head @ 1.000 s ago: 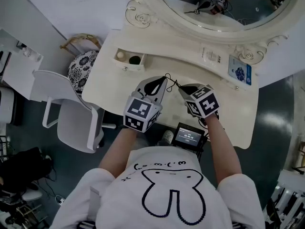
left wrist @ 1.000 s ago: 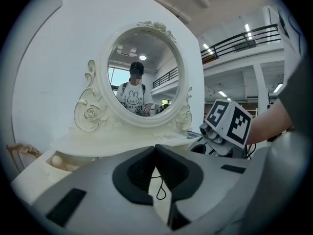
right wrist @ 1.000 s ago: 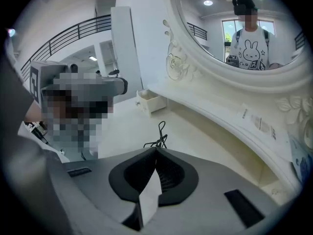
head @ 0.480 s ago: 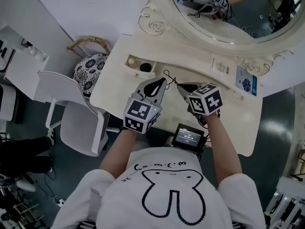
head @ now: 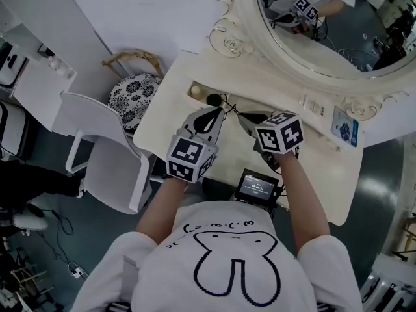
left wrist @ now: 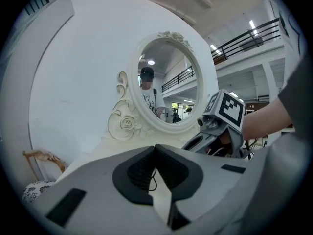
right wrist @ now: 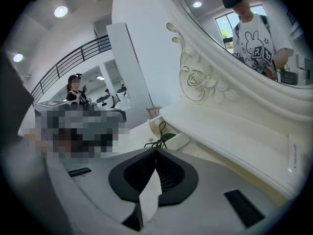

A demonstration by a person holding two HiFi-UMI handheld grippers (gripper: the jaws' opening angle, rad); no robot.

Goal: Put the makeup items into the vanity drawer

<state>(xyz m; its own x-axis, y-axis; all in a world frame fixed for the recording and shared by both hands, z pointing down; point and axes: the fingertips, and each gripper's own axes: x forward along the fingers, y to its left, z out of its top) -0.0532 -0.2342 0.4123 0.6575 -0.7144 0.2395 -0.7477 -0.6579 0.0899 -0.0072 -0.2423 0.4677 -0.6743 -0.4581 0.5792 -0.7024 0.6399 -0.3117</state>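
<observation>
The left gripper (head: pixel 219 112) and right gripper (head: pixel 242 118) each have their fingers pinched shut on a thin black cord (head: pixel 227 101). It looks light, limp and easy to snag, so it is best gripped near its ends.

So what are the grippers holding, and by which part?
A thin black cord, strung between them: left gripper pinches one side in its tips, right gripper the other.

White rabbit-outline T-shirt (head: pixel 229 239); grey, marker-cubed left tool (head: pixel 220 110) and right tool (head: pixel 240 117)
</observation>
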